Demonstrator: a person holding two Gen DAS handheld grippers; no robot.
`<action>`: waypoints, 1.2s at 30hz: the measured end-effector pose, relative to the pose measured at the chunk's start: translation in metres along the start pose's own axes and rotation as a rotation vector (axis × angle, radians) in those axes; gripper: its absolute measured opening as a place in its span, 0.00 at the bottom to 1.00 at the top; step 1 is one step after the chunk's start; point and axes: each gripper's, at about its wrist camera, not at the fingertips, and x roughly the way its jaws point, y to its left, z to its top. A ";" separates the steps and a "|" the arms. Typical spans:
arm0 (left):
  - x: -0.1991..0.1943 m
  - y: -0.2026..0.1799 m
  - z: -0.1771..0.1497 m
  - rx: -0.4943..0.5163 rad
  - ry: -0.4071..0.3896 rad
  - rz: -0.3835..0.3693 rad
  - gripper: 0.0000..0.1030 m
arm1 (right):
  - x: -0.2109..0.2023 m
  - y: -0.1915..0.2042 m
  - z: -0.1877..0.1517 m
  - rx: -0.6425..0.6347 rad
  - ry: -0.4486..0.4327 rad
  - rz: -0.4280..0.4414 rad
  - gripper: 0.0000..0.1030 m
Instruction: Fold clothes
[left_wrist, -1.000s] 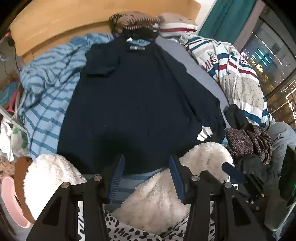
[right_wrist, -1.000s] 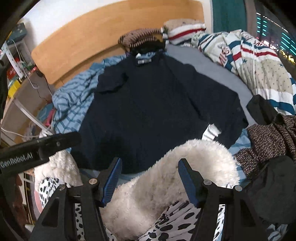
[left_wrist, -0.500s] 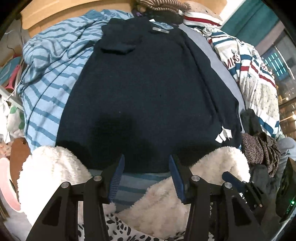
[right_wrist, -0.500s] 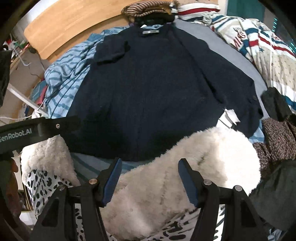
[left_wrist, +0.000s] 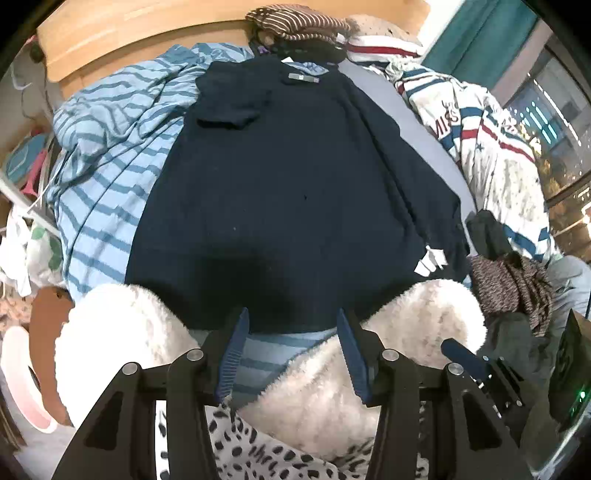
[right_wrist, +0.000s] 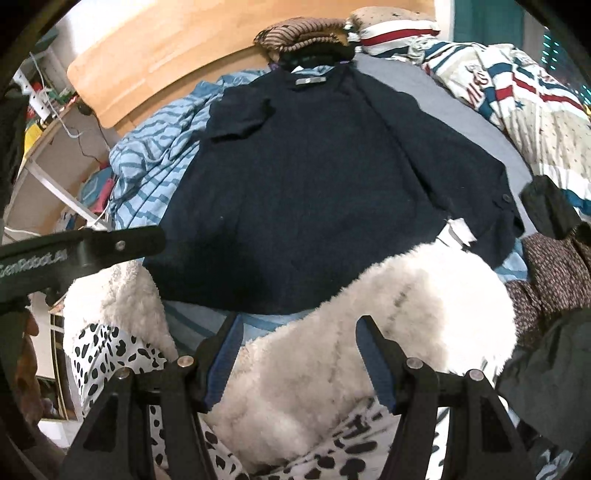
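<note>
Navy sweater (left_wrist: 295, 192): spread flat on the bed, neck label at 12 o'clock, hem at 6 o'clock, one sleeve folded across the chest at 11 o'clock, white tags at 4 o'clock. Striped blue sheet (left_wrist: 110, 177): under it, showing at 9 o'clock. Fluffy white sleeves (left_wrist: 325, 384): at 6 o'clock, just below the hem. Patterned quilt (left_wrist: 487, 147): at 2 o'clock. Left tool (left_wrist: 291, 354): spread, empty, over the hem's middle. Right tool (right_wrist: 301, 360): spread, empty, above a white sleeve near the hem
</note>
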 end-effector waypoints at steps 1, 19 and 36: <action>-0.005 0.002 -0.001 -0.011 -0.011 0.007 0.49 | -0.004 -0.001 0.000 0.005 -0.013 0.000 0.65; -0.025 0.036 -0.001 -0.105 -0.061 0.078 0.49 | -0.025 -0.002 -0.006 0.079 -0.090 0.126 0.66; 0.018 0.088 0.117 -0.412 -0.222 -0.232 0.49 | 0.038 0.010 0.052 0.077 0.005 0.043 0.65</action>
